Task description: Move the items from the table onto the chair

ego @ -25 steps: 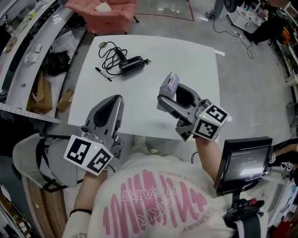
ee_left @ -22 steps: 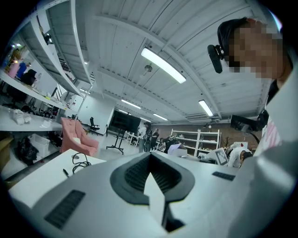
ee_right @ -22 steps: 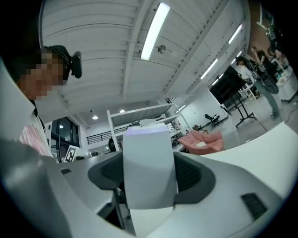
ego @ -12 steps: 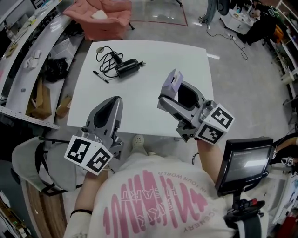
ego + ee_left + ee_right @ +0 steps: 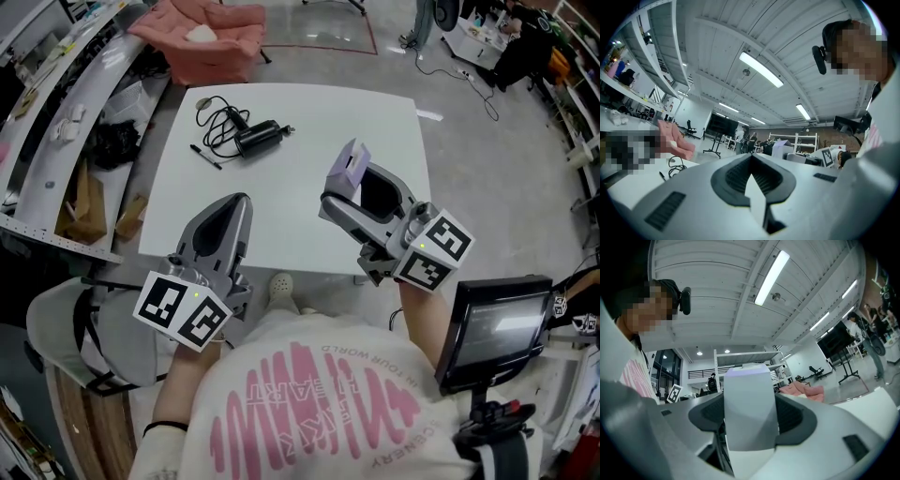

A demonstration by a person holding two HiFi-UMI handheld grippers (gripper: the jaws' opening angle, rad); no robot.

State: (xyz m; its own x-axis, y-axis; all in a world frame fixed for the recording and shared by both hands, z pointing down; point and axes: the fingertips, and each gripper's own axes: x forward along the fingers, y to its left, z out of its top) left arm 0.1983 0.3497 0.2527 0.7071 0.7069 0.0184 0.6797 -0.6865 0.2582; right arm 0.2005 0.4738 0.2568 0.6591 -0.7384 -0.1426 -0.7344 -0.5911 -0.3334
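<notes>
Gripping a pale lavender-and-white rectangular box (image 5: 350, 167), the right gripper (image 5: 349, 187) is held above the white square table (image 5: 309, 112), its jaws set wide against the box's sides. The left gripper (image 5: 236, 202) is positioned over the table's near edge with its jaws closed together on nothing. A black cylindrical device with coiled cable (image 5: 258, 137) and a black pen (image 5: 207, 152) are seen on the table's far left part, short of the pink upholstered chair (image 5: 202, 37).
</notes>
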